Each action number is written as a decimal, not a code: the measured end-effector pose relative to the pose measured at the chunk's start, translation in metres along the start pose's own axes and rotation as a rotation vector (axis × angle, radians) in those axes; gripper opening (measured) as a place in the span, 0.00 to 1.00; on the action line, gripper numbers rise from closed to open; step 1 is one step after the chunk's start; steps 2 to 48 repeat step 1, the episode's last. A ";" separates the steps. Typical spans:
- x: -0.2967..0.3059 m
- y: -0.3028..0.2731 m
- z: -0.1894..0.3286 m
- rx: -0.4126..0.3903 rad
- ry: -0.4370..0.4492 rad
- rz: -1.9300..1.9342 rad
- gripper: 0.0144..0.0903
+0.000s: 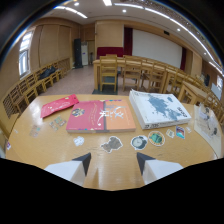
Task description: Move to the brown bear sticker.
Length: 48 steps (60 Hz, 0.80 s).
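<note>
Brown bear sticker [111, 144], probably the brownish cut-out, too small to confirm, lies flat on the table [55, 150] just ahead of the gripper [113, 160]. Fingers spread apart, holding nothing; the task needs approach only, no grasp. Books [100, 116] lie beyond.

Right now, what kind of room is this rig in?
Probably a classroom or meeting hall: rows of wooden chairs and desks, a big white screen on the far wall, books on the round table.

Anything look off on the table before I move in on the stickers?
Nothing stands out. The books lie flat, the stickers sit loose but intact on the table, and the gripper is open, holding nothing.
</note>
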 end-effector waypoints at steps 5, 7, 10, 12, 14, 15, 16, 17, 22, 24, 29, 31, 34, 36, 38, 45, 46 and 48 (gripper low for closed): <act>0.000 0.000 0.000 0.000 0.000 0.000 0.95; 0.000 0.000 0.000 0.000 0.000 0.000 0.95; 0.000 0.000 0.000 0.000 0.000 0.000 0.95; 0.000 0.000 0.000 0.000 0.000 0.000 0.95; 0.000 0.000 0.000 0.000 0.000 0.000 0.95; 0.000 0.000 0.000 0.000 0.000 0.000 0.95; 0.000 0.000 0.000 0.000 0.000 0.000 0.95; 0.000 0.000 0.000 0.000 0.000 0.000 0.95; 0.000 0.000 0.000 0.000 0.000 0.000 0.95; 0.000 0.000 0.000 0.000 0.000 0.000 0.95; 0.000 0.000 0.000 0.000 0.000 0.000 0.95; 0.000 0.000 0.000 0.000 0.000 0.000 0.95; 0.000 0.000 0.000 0.000 0.000 0.000 0.95; 0.000 0.000 0.000 0.000 0.000 0.000 0.95; 0.000 0.000 0.000 0.000 0.000 0.000 0.95; 0.000 0.000 0.000 0.000 0.000 0.000 0.95; 0.000 0.000 0.000 0.000 0.000 0.000 0.95; 0.000 0.000 0.000 0.000 0.000 0.000 0.95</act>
